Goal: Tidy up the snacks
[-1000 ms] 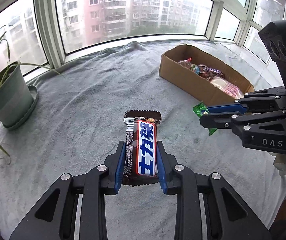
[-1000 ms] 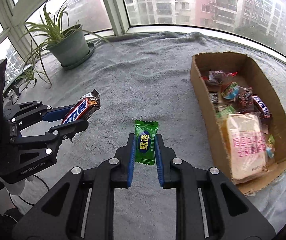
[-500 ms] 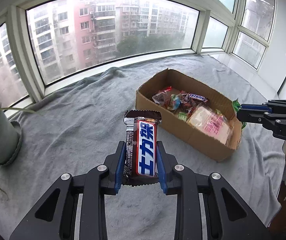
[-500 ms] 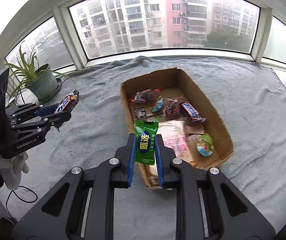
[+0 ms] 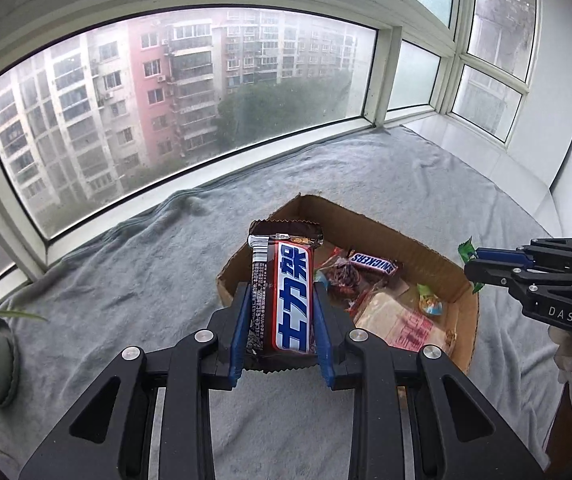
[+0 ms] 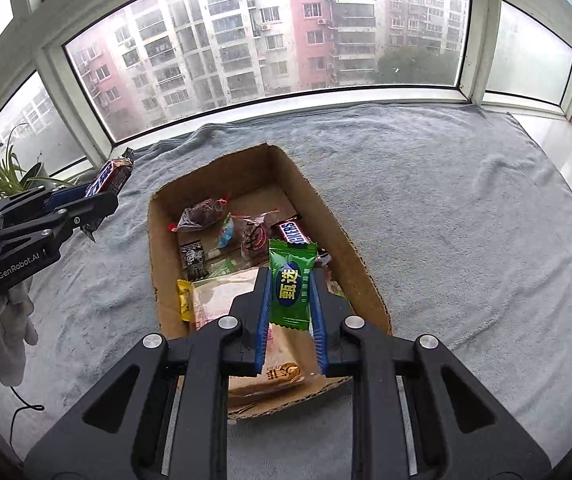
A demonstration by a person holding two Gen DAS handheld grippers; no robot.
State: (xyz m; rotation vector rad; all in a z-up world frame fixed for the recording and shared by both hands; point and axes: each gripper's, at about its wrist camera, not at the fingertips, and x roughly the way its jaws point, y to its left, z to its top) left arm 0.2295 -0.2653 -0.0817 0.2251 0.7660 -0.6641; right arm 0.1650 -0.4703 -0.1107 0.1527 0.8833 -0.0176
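Right wrist view: right gripper (image 6: 290, 296) is clamping a green candy (image 6: 290, 285) above the partly filled cardboard box (image 6: 359, 264); left gripper (image 5: 282, 308) is gripping a Snickers bar (image 5: 284, 292); both are awaiting release.

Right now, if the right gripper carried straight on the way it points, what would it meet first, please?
Probably the snacks in the cardboard box: the right gripper, shut on the green candy, points down at the pale bag, though depth is unclear.

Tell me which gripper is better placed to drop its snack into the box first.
Right. The right gripper holds the green candy over the box; the left gripper with its chocolate bar looks short of the box's near end.
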